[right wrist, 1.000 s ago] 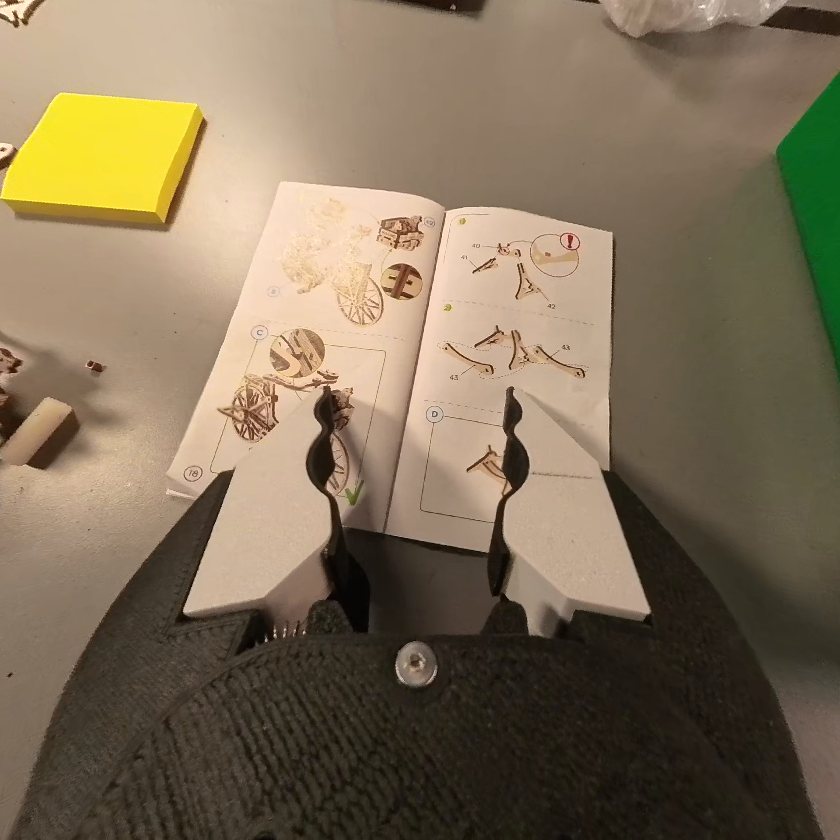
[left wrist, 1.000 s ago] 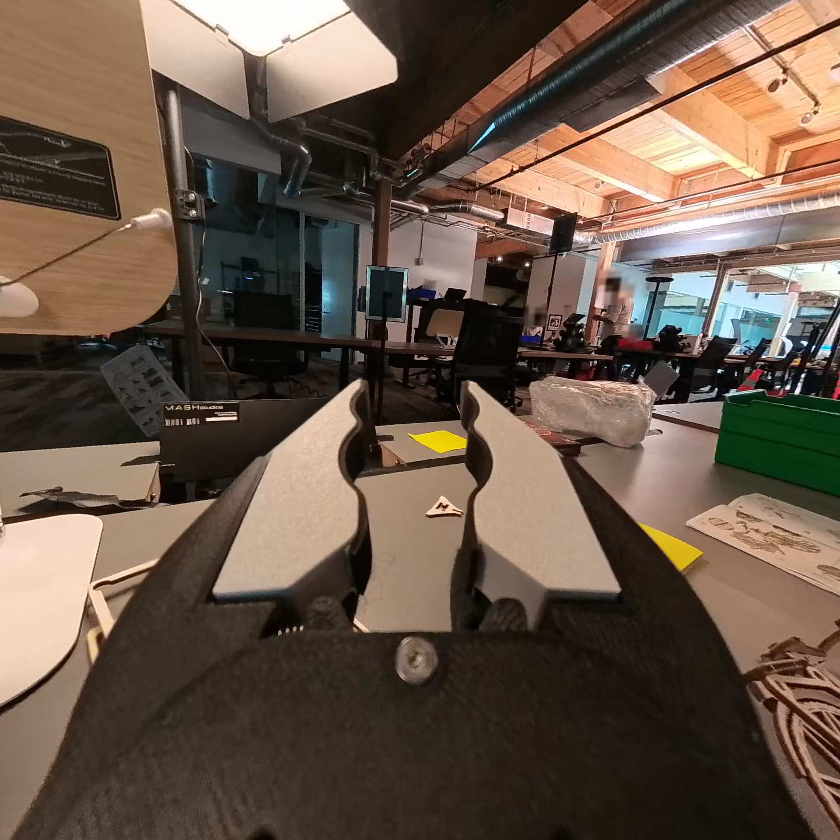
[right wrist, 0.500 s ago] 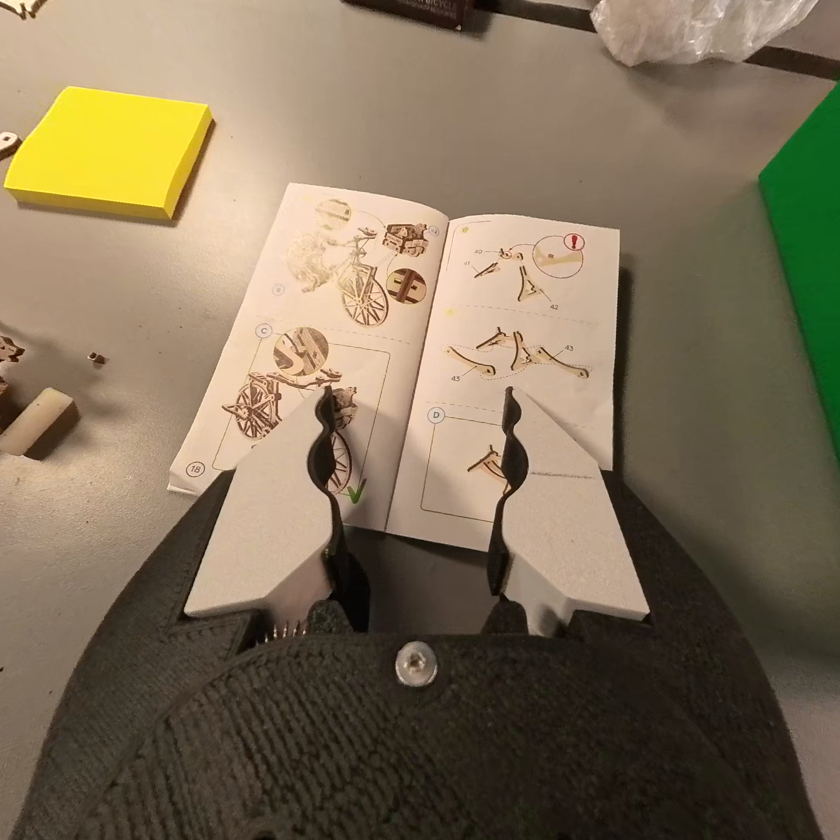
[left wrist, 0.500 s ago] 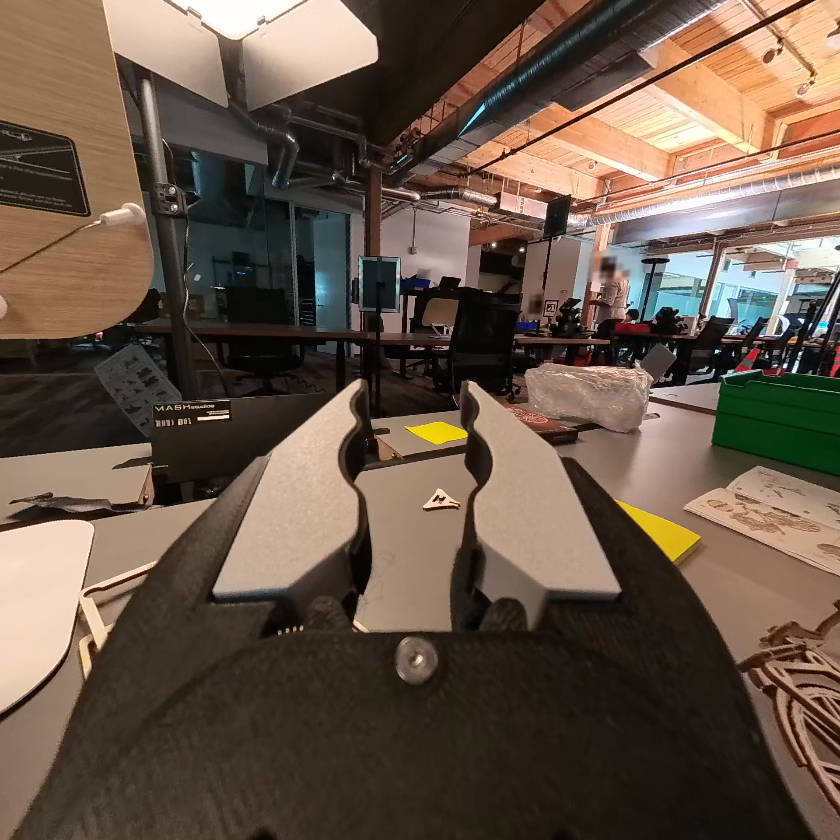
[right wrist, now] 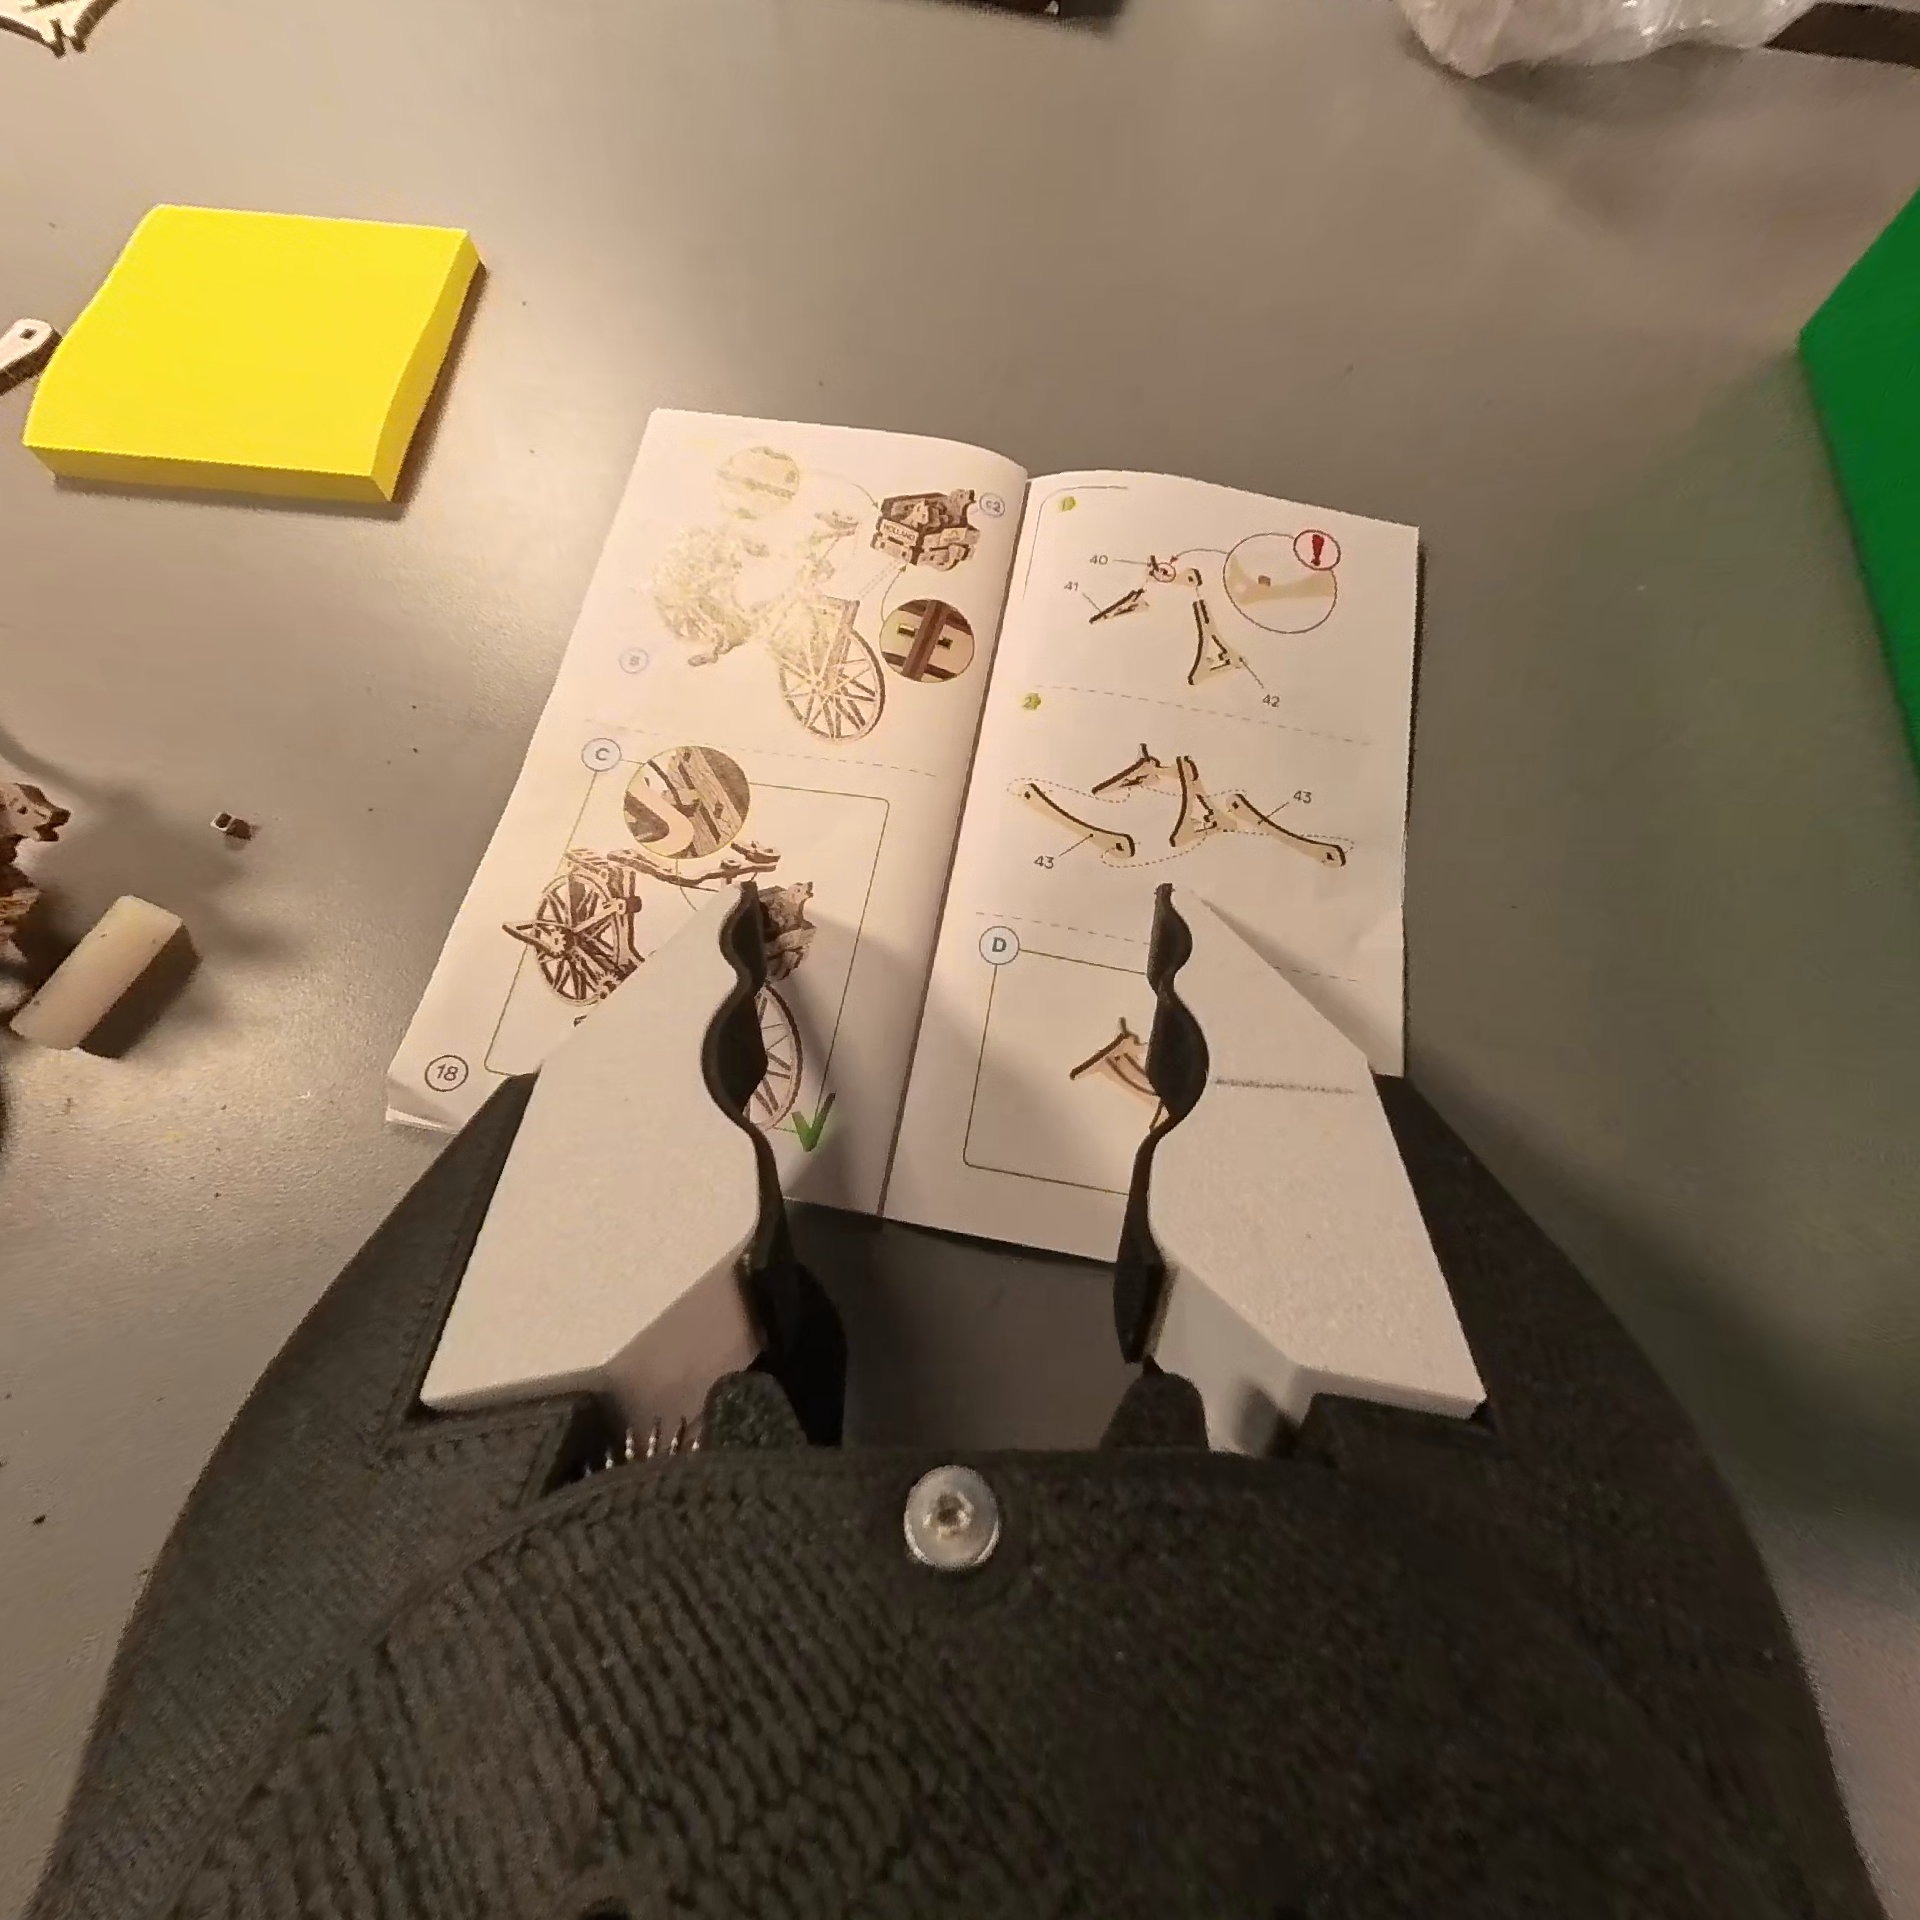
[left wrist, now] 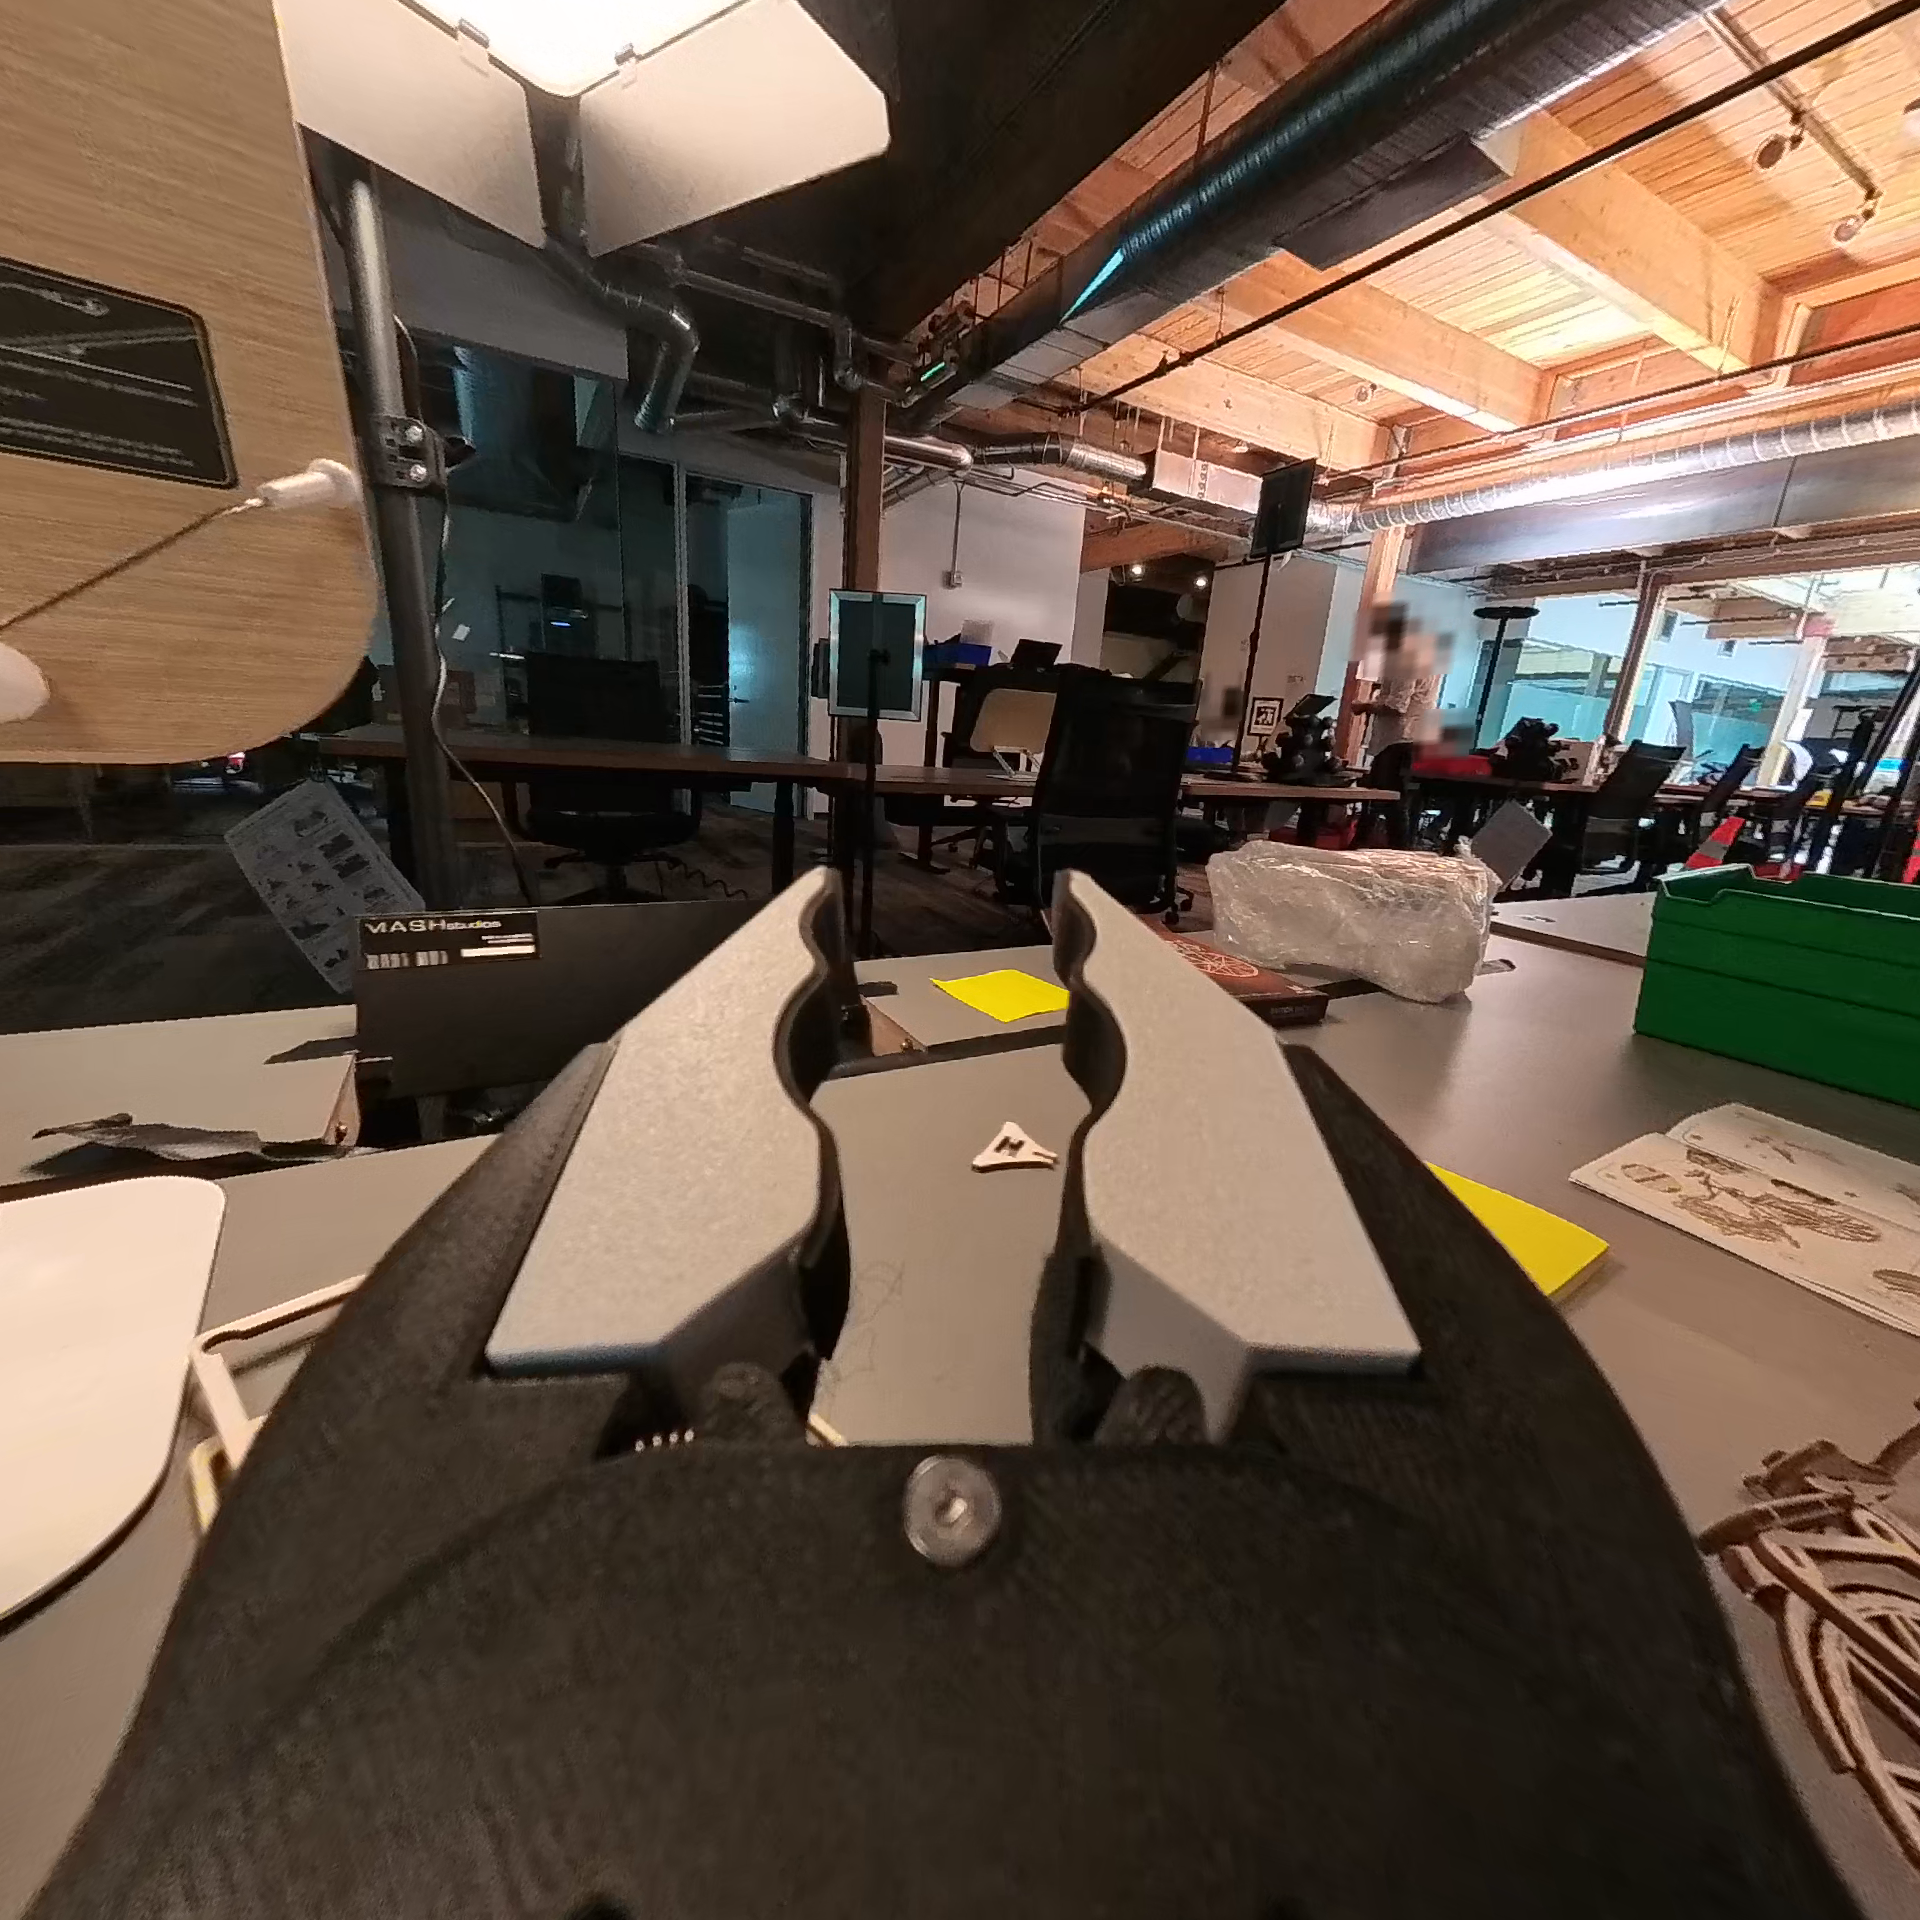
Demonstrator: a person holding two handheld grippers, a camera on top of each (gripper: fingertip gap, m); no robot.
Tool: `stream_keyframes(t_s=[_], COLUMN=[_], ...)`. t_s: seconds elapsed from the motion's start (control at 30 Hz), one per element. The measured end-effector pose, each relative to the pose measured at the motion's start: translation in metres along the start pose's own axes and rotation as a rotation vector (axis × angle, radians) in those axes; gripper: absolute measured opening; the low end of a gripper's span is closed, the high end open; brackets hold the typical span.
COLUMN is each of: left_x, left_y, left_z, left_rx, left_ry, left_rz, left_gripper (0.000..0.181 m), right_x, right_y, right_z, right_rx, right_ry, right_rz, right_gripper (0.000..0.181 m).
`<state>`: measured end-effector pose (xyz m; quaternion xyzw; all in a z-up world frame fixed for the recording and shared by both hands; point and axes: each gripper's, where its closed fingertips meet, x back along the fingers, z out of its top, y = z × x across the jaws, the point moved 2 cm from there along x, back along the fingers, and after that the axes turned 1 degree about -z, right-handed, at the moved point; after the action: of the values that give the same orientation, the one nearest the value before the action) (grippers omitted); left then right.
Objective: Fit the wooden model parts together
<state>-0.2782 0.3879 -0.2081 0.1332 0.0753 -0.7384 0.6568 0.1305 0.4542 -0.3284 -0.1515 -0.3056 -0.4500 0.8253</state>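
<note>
My left gripper (left wrist: pixel 940 904) is open and empty, held low over the grey table. A small triangular wooden part (left wrist: pixel 1013 1151) lies on the table ahead, seen between its fingers. The wooden bicycle model (left wrist: pixel 1839 1600) shows partly at the lower right edge. My right gripper (right wrist: pixel 956 904) is open and empty, hovering over the open instruction booklet (right wrist: pixel 997 644). Bits of the wooden model (right wrist: pixel 26 842) and a small pale block (right wrist: pixel 99 977) lie at the left edge of the right wrist view.
A yellow sticky-note pad (right wrist: pixel 249 343) lies left of the booklet and shows in the left wrist view (left wrist: pixel 1517 1236). A green bin (left wrist: pixel 1787 987) stands at the right. A plastic-wrapped bundle (left wrist: pixel 1351 935), a black box (left wrist: pixel 499 987) and a white lamp base (left wrist: pixel 73 1382) stand around. The gap from one gripper's tips to the other's is roughly 45 centimetres. To the small pale block (right wrist: pixel 99 977): right tips about 11 centimetres, left tips about 30 centimetres.
The right gripper has drifted slightly over the booklet. The left gripper's view has shifted a little. Both stay open and empty.
</note>
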Motion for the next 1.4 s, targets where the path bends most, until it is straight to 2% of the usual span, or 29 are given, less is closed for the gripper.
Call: stream_keyframes(t_s=[0.27,0.47,0.53,0.7,0.8,1.07,1.17,1.27,1.4], left_x=[0.01,0.016,0.024,0.049,0.059,0.058,0.056,0.054,0.051], left_y=[-0.014,-0.017,-0.022,-0.032,-0.029,-0.02,-0.019,-0.019,-0.021], left_z=[0.009,0.013,0.016,0.024,0.027,0.026,0.024,0.021,0.018], left_rx=[0.059,0.005,-0.007,-0.009,-0.009,-0.041,-0.041,-0.032,-0.032], left_ry=[0.058,0.061,0.066,0.075,0.077,0.061,0.055,0.042,0.025], left_rz=[0.065,0.094,0.123,0.184,0.189,0.154,0.146,0.138,0.147], left_gripper=[0.038,0.038,0.038,0.039,0.039,0.039,0.039,0.039,0.039], right_x=[0.002,0.014,0.023,0.062,0.069,0.081,0.087,0.096,0.105], right_y=[0.0,-0.008,-0.016,-0.059,-0.081,-0.134,-0.165,-0.19,-0.198], right_z=[0.002,0.022,0.035,0.071,0.076,0.087,0.079,0.068,0.06], right_rx=[0.02,0.084,0.122,0.24,0.326,0.551,0.658,0.778,0.801], right_ry=[0.023,0.178,0.278,0.679,0.807,1.006,1.032,1.075,1.093], right_rz=[-0.017,-0.025,-0.009,0.116,0.168,0.365,0.486,0.545,0.63], right_gripper=[0.072,0.07,0.07,0.069,0.066,0.059,0.054,0.05,0.04])
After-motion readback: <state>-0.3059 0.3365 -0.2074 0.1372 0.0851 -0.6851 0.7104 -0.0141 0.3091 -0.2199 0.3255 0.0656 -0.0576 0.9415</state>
